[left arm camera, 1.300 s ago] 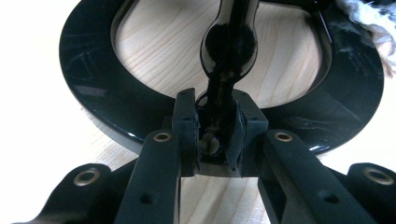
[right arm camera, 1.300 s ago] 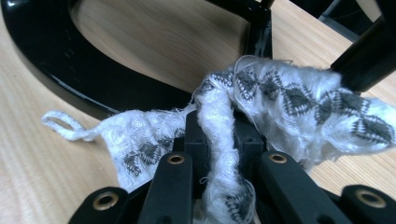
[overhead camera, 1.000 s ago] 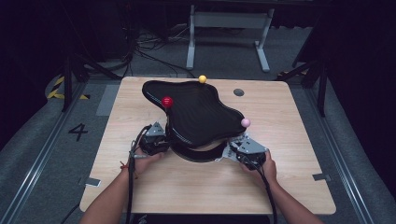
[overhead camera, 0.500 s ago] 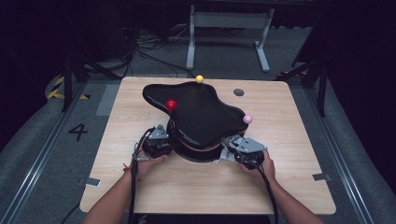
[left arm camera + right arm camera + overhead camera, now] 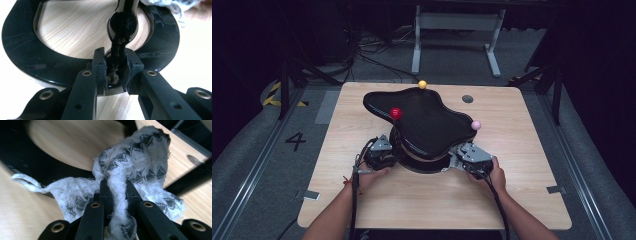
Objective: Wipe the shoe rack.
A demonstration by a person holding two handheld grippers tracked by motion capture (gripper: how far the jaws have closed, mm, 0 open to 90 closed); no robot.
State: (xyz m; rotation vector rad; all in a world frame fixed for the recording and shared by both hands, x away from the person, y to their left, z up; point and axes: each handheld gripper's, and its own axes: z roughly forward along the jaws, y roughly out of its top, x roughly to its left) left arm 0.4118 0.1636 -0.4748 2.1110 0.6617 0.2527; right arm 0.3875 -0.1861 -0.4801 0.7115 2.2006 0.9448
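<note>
The black stand [image 5: 422, 125] has tilted slightly; left gripper [image 5: 115, 71] clamps its stem, right gripper [image 5: 116, 188] pinches the cloth [image 5: 132, 170]. Wipe the base ring gently, holding the stem firm.

one black stand [image 5: 422, 120], one cloth [image 5: 130, 172], three balls [image 5: 395, 113].

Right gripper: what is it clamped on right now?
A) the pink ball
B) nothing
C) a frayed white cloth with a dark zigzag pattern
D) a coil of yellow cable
C: in the right gripper view, the right gripper pinches the frayed patterned cloth.
</note>
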